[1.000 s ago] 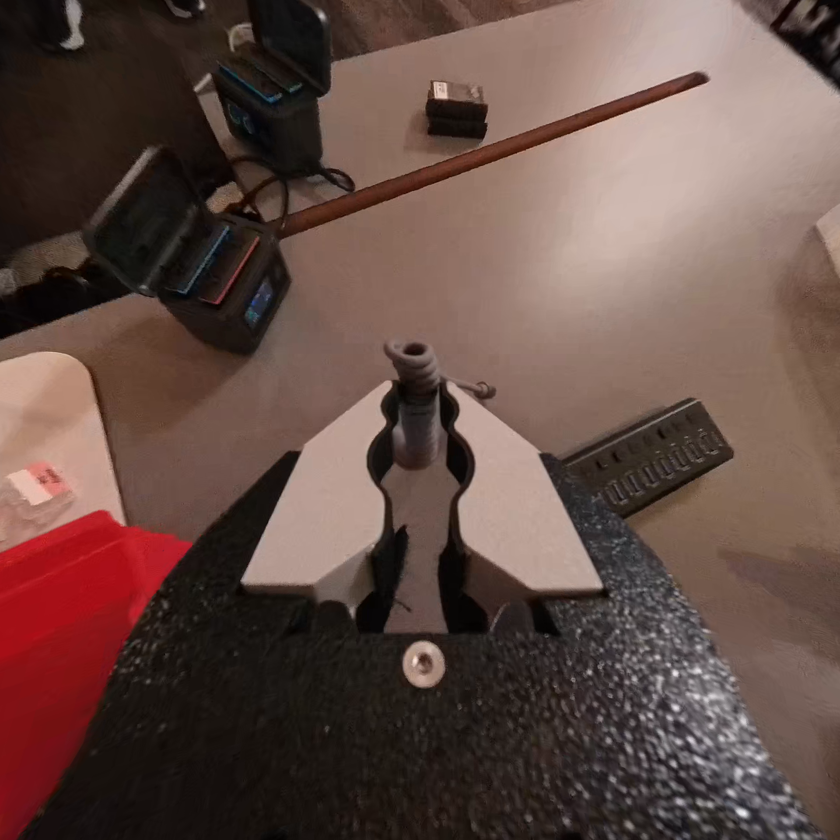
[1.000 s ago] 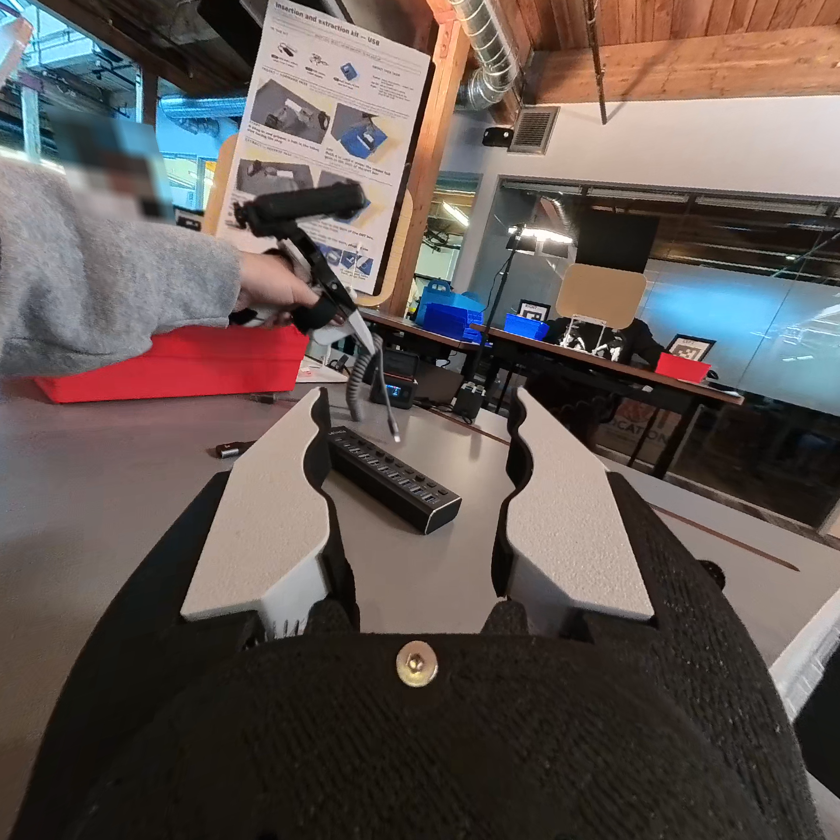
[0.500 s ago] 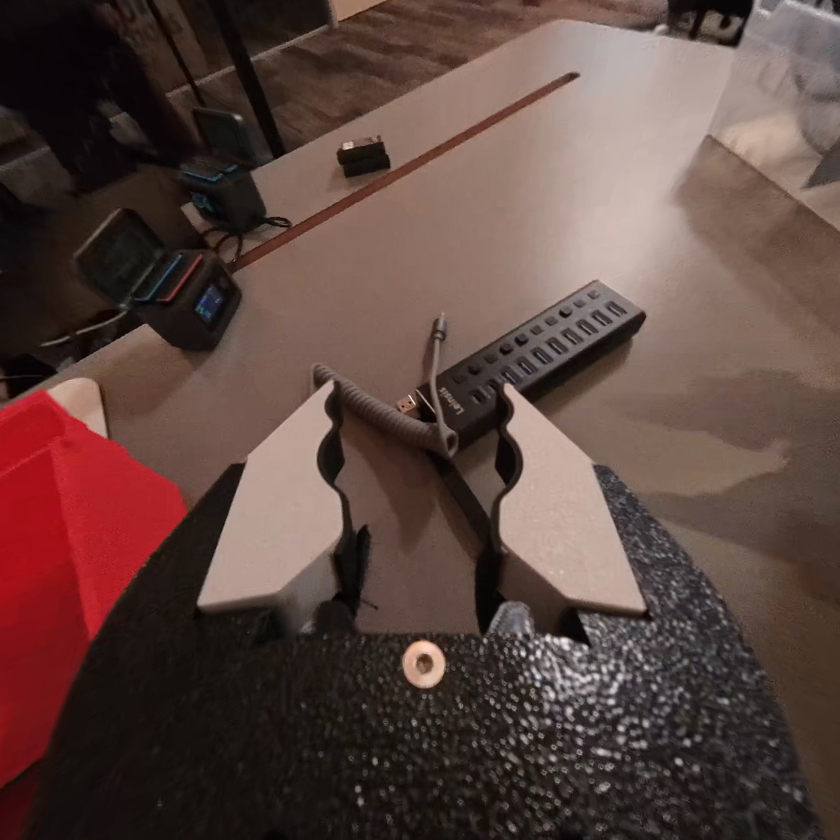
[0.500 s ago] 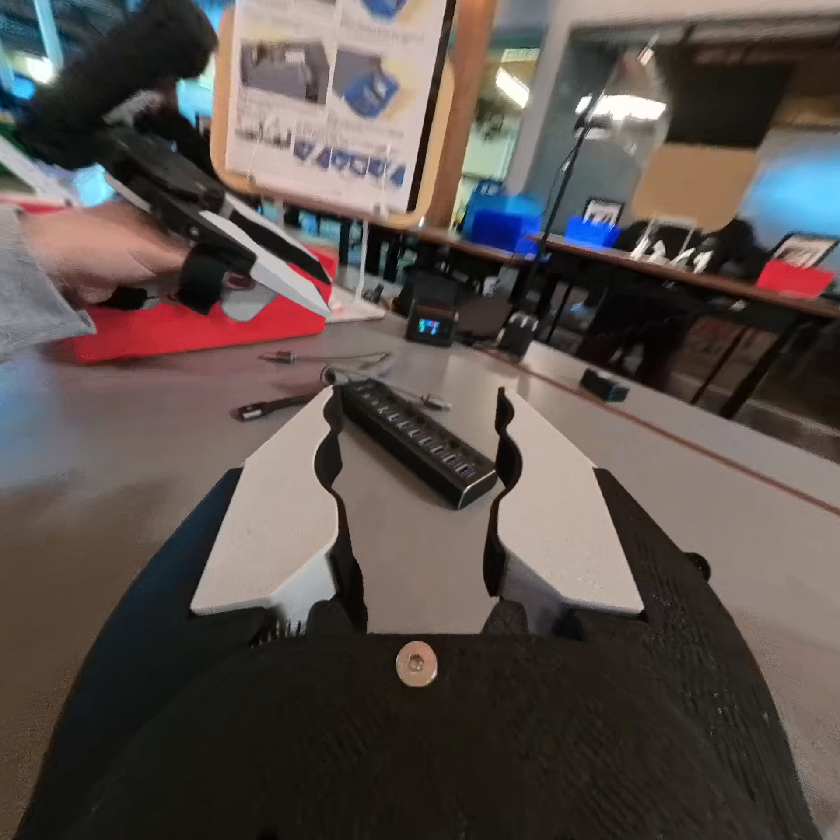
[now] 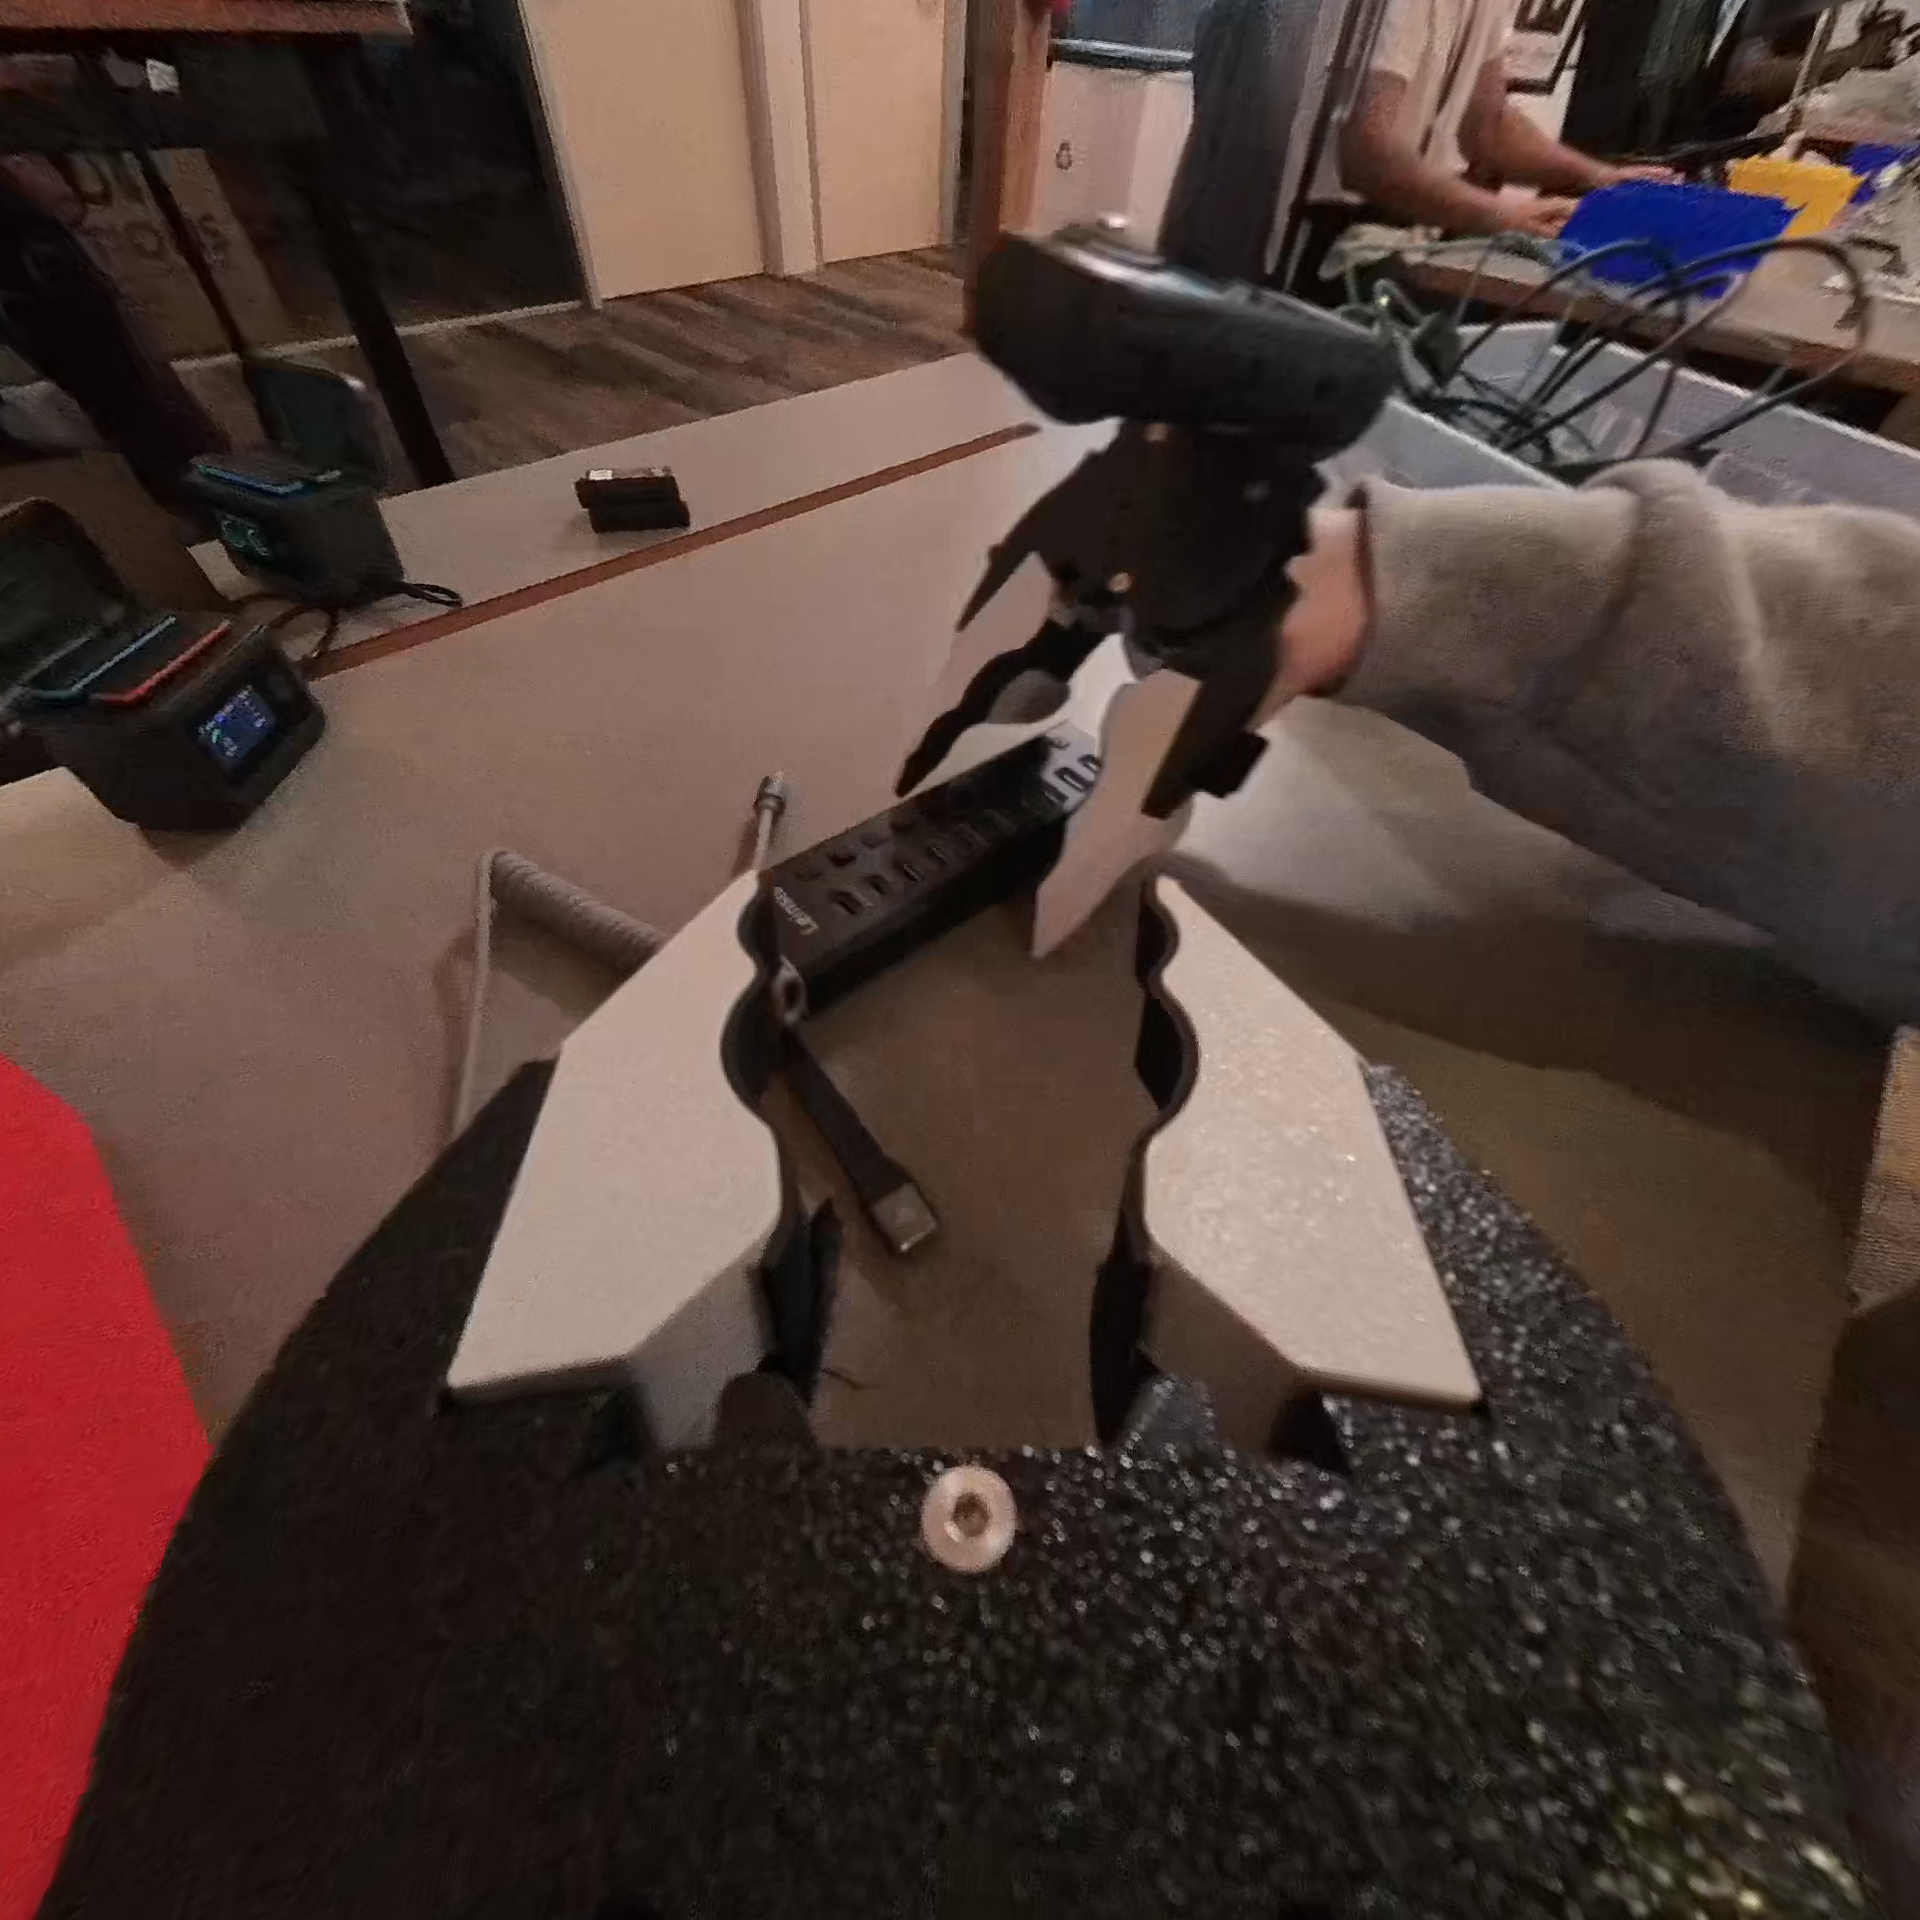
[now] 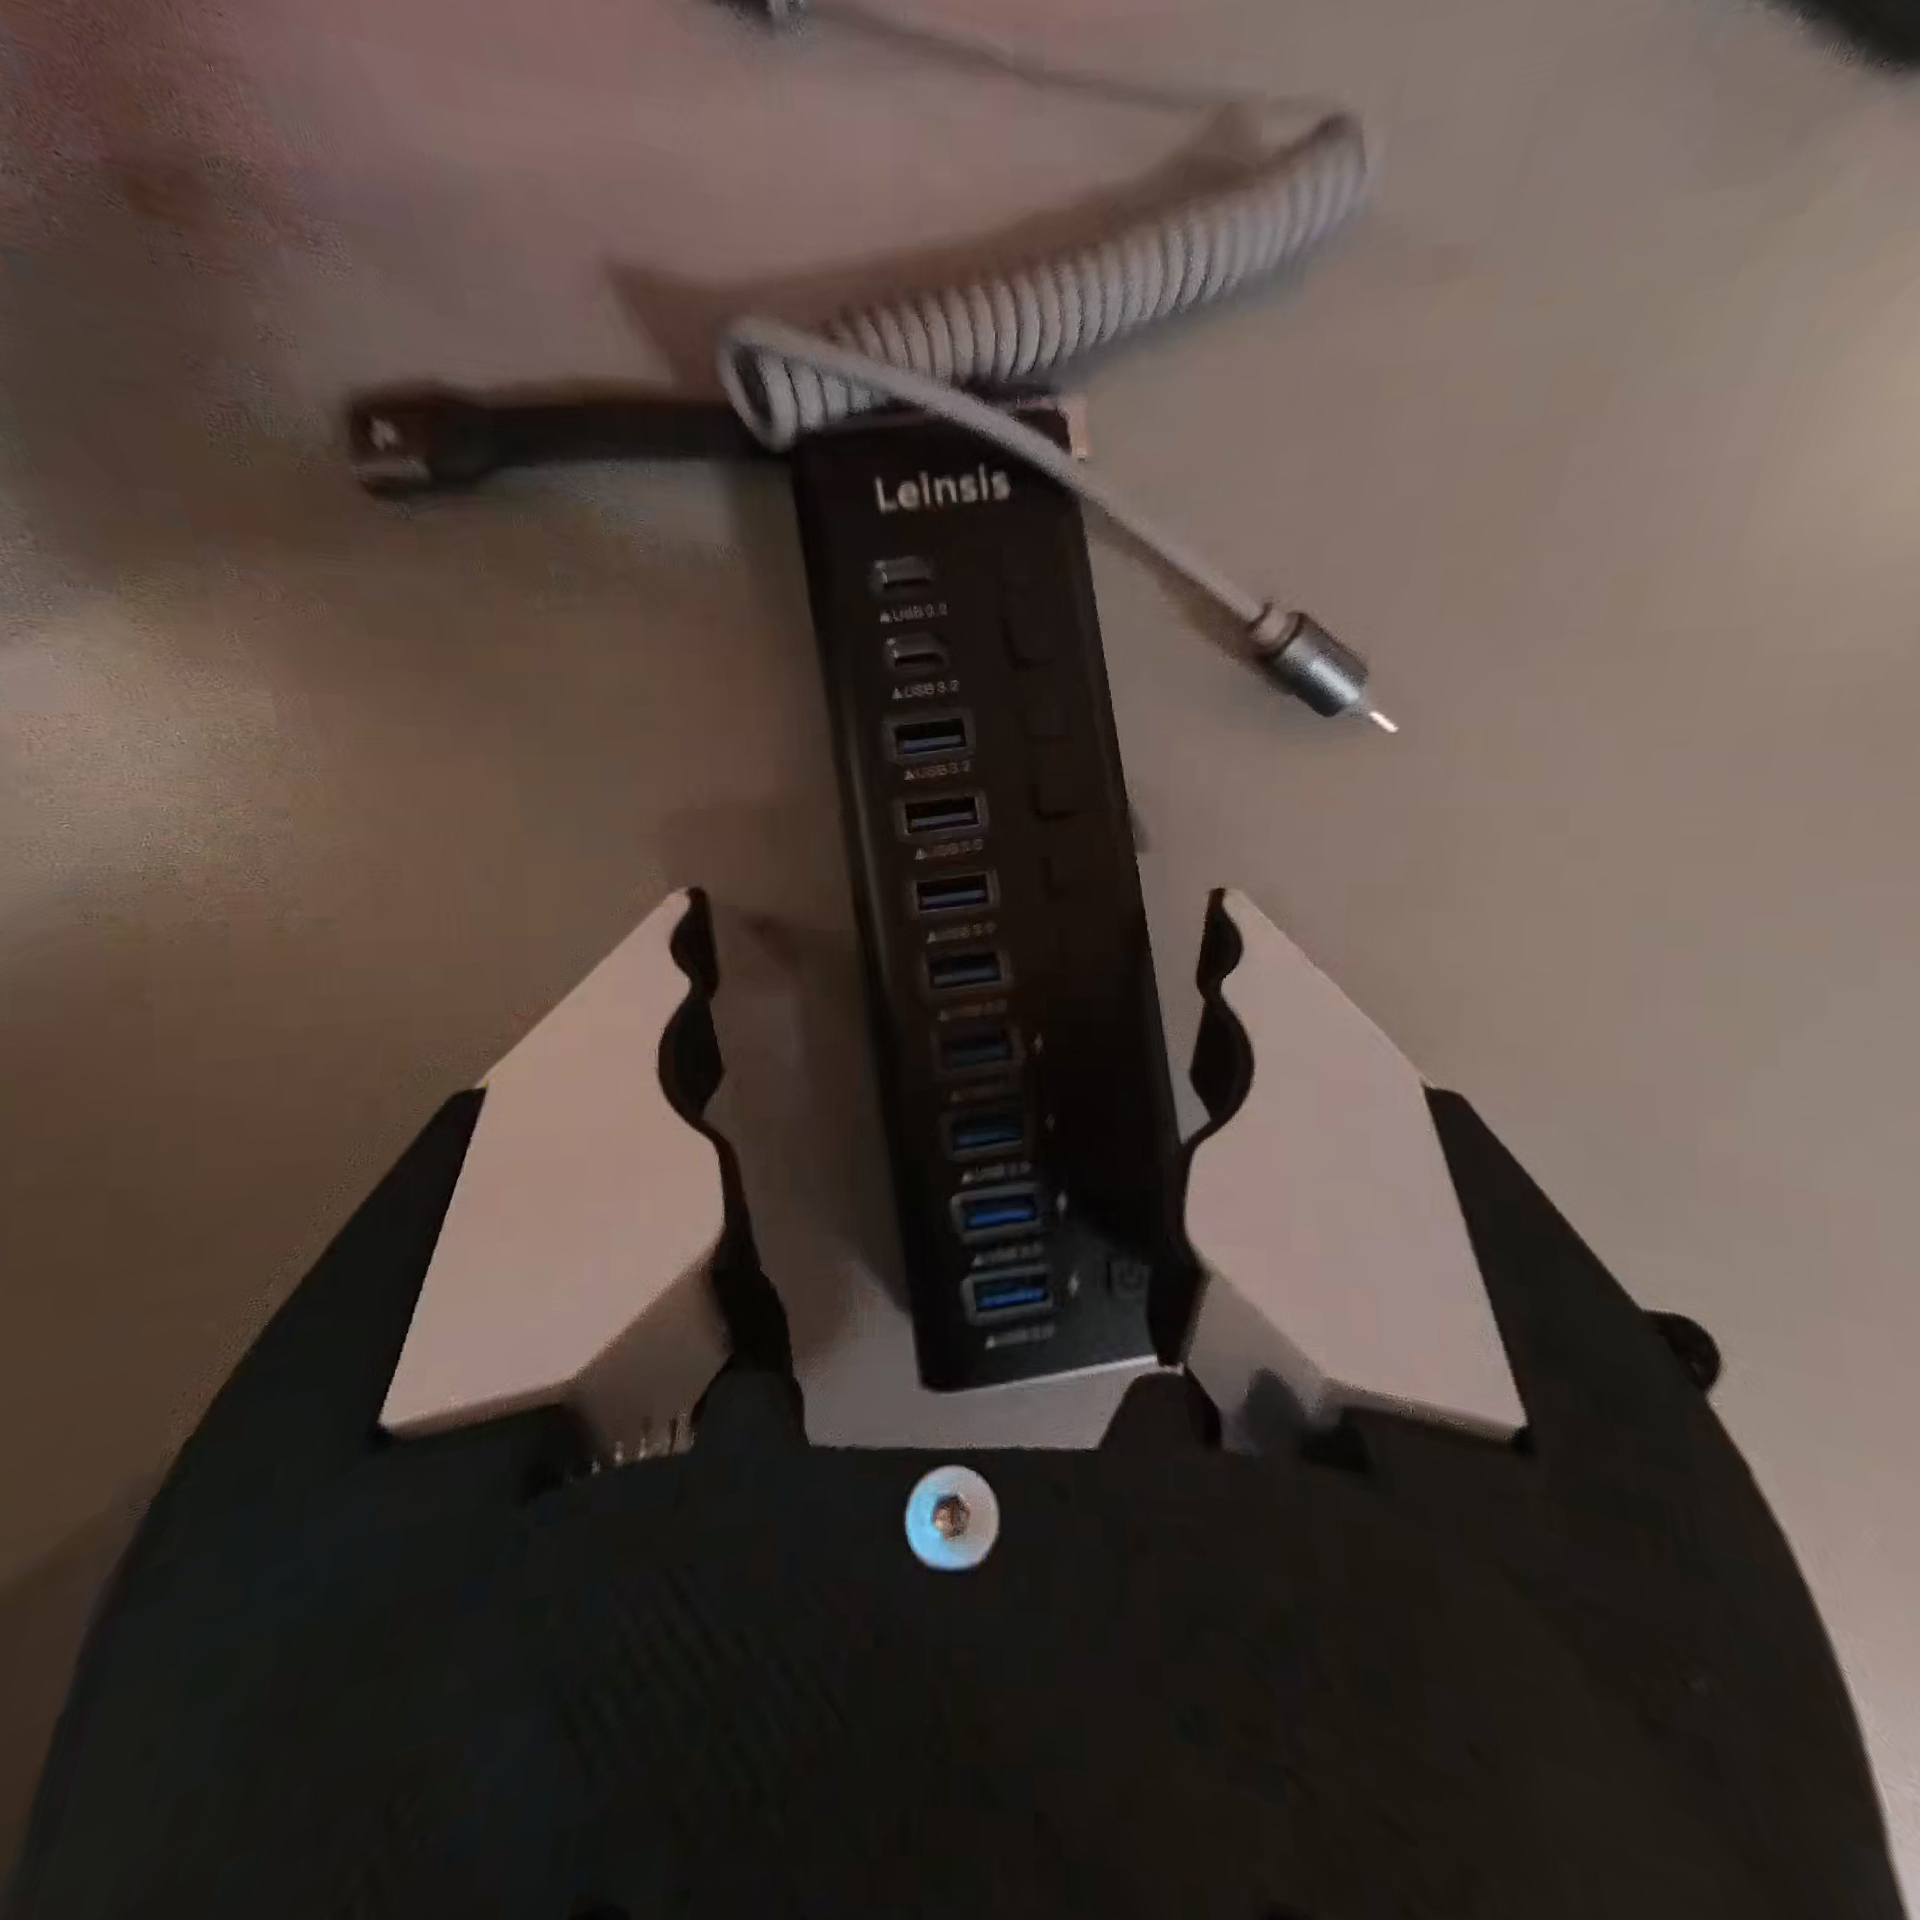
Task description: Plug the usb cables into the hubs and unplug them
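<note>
So, grey table (image 5: 582, 748) fills both views, with a red bin (image 5: 73, 1403) at the left edge of the left wrist view and dark charger cases (image 5: 156, 707) at the far side. A grey sleeve (image 5: 1621, 675) comes in from the right.

Left gripper (image 5: 951, 914): jaws wide apart, holding nothing, hanging above the table just short of the hub's near end. Right gripper (image 6: 951, 904): jaws also wide and empty, straddling the hub's far end from above; from the left wrist view one white finger (image 5: 1101, 842) points down beside the hub.

Black hub (image 6: 987, 935) lies flat on the table, long row of ports up, all ports look empty. Grey coiled cable (image 6: 1049, 312) lies across the hub's labelled end, its small metal plug (image 6: 1314, 670) loose on the table just beside the hub, not plugged in. A short black cable (image 6: 540, 431) sticks out sideways from that same end; its flat connector (image 5: 902, 1214) lies between the left fingers.

Risks, my guess: the hub is unanchored, so closing the right jaws off-centre could skew or slide it. The coil draped on the hub may drag the plug away if the hub shifts. Motion blur on the right view suggests speed, and a fast descent could knock the hub.
</note>
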`<state>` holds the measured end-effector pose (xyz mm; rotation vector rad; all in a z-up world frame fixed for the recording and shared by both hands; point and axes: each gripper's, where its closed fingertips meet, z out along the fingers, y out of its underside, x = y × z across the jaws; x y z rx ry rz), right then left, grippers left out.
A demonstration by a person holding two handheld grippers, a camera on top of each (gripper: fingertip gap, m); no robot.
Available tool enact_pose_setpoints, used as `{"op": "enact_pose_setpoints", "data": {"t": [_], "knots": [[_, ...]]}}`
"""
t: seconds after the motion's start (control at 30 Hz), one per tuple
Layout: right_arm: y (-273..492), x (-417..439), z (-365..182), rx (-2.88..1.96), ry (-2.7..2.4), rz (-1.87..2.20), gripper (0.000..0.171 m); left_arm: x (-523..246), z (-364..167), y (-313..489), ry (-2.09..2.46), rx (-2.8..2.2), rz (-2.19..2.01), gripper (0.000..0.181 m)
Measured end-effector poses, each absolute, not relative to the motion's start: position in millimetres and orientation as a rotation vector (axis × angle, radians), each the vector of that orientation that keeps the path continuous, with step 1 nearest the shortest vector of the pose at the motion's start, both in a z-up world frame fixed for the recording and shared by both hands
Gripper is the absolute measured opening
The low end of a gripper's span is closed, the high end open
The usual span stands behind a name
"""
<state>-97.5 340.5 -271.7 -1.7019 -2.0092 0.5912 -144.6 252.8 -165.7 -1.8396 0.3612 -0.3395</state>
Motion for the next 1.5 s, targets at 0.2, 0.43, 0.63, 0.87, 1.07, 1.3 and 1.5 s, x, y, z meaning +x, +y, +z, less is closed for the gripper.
{"op": "enact_pose_setpoints", "data": {"t": [0.2, 0.43, 0.63, 0.87, 1.07, 1.3, 1.5], "knots": [[344, -97, -276, -1.725, -2.12, 0.509, 0.057, -150, -191, 200, 0.519, -1.937, -0.195, 0.066], [291, -66, -273, -1.524, -2.23, 0.562, 0.058, -129, -228, 198, 0.57, -2.007, -0.143, 0.076], [242, -49, -268, -1.493, -2.303, 0.836, 0.057, -99, -254, 219, 0.946, -1.887, 0.142, 0.092], [229, -42, -265, -1.508, -2.354, 0.975, 0.057, -63, -254, 212, 1.376, -1.551, 0.393, 0.05], [226, -43, -263, -1.573, -2.373, 1.071, 0.057, -74, -258, 217, 1.43, -1.415, 0.738, 0.029], [272, -97, -183, -1.395, -2.098, 1.077, 0.05, -94, -260, 207, 1.336, -1.463, 0.751, 0.025], [280, -199, -215, -0.996, -2.381, 0.601, 0.055, -97, -260, 205, 1.333, -1.474, 0.728, 0.025]]}}
